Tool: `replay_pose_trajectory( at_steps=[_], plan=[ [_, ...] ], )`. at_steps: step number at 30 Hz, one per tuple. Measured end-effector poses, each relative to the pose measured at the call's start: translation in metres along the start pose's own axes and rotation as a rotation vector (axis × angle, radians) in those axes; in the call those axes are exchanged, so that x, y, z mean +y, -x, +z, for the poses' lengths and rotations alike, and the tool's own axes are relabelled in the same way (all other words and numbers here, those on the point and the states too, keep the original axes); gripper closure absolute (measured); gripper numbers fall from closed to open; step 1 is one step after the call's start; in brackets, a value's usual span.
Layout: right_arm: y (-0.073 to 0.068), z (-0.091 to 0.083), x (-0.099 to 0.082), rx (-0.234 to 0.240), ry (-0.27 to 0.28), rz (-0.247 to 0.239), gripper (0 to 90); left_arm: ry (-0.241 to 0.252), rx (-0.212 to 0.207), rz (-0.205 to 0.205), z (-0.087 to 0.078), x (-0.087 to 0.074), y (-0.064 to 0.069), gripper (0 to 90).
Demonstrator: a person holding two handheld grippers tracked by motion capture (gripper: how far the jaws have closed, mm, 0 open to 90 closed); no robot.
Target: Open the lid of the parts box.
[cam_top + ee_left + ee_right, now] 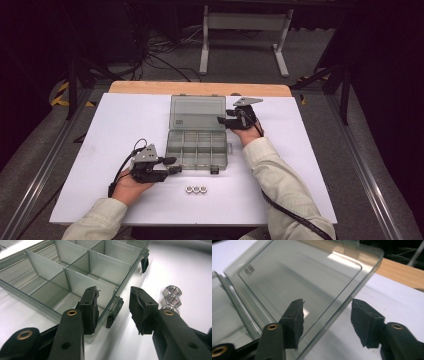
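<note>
While the organizer box (pixel 197 147) lies open with empty compartments, three hex nuts (pixel 196 189) beside it await sorting; both tools, left tool (pixel 112 310) and right tool (pixel 327 320), gape, gripping nothing

One clear plastic organizer box (pixel 197 147) lies on the table, with one lid (pixel 197 113) swung open toward 12 o'clock. The box counts two black latches (pixel 214 171) on its 6 o'clock edge. Its compartments show as rows of four, though their full number cannot be told. Three metal nuts (pixel 196 189) sit in a row at 6 o'clock of the box. Two grippers work here: the left gripper (pixel 172 165) and the right gripper (pixel 223 121).
</note>
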State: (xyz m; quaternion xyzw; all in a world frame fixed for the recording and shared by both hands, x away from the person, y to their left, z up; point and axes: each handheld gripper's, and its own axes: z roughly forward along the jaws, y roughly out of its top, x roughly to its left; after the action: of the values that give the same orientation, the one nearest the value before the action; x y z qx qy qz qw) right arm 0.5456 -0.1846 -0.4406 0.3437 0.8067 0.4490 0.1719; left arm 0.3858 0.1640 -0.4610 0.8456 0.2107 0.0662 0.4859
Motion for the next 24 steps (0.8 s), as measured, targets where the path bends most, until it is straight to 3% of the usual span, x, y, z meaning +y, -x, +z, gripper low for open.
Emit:
replay_pose_trajectory(
  at_steps=[5,17,24],
  plan=[
    [-0.0005,0.005,-0.0077,-0.013,-0.049,-0.021,46.4,-0.001,0.0,0.004,-0.0001,0.0,-0.0002,58.2],
    [0.0004,0.0039,-0.01,-0.024,-0.05,-0.013,46.3,-0.006,0.009,0.012,-0.0002,0.0001,0.0003,58.5],
    [-0.0047,-0.0019,-0.0068,-0.048,-0.042,-0.046,42.0,0.003,0.008,0.001,-0.0005,0.0009,-0.0002,57.3]
  ],
)
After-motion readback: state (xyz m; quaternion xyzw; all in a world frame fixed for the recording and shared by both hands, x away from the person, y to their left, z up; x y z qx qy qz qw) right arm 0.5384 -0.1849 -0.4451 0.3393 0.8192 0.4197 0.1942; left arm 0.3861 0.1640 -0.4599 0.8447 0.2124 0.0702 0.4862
